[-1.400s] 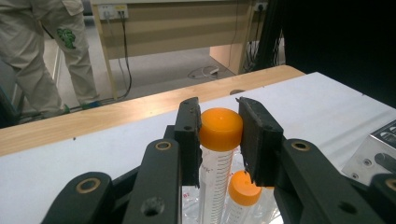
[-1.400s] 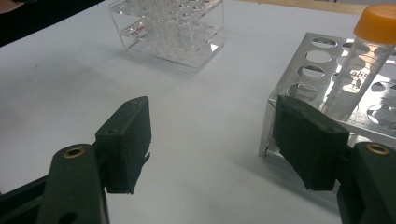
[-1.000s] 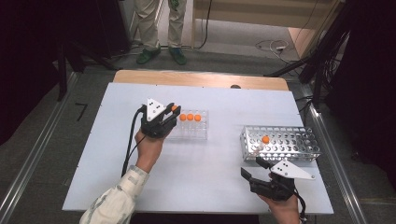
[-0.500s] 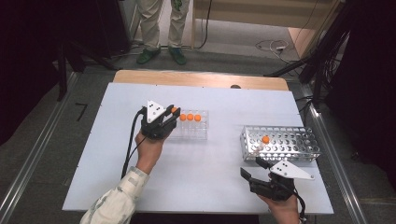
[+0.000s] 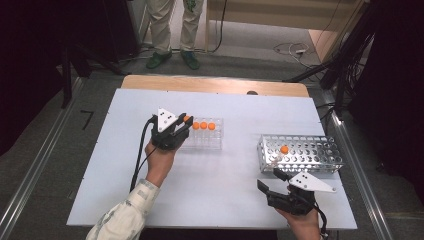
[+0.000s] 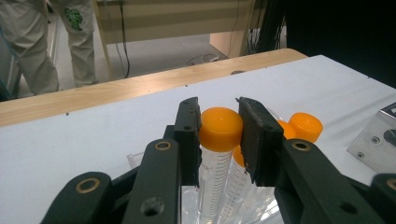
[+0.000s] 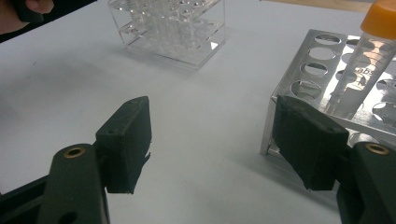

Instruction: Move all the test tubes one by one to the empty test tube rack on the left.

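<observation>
A clear plastic rack [image 5: 206, 140] stands left of the table's centre with orange-capped tubes [image 5: 203, 125] upright in it. My left gripper [image 5: 181, 126] is at the rack's left end, shut on the orange cap of the end tube [image 6: 219, 129]; the pads press both sides of the cap, and the tube still sits in the rack. More orange caps [image 6: 306, 126] show just behind it. My right gripper [image 5: 268, 179] rests low near the front edge, open and holding nothing, right in front of a metal rack [image 5: 305, 155] that holds one orange-capped tube [image 5: 284, 149].
The white table top [image 5: 225, 200] lies bare between the two racks. A wooden strip [image 5: 215, 85] runs along the far edge. A person's legs [image 5: 170, 30] stand beyond it. Dark stands and cables sit at both sides.
</observation>
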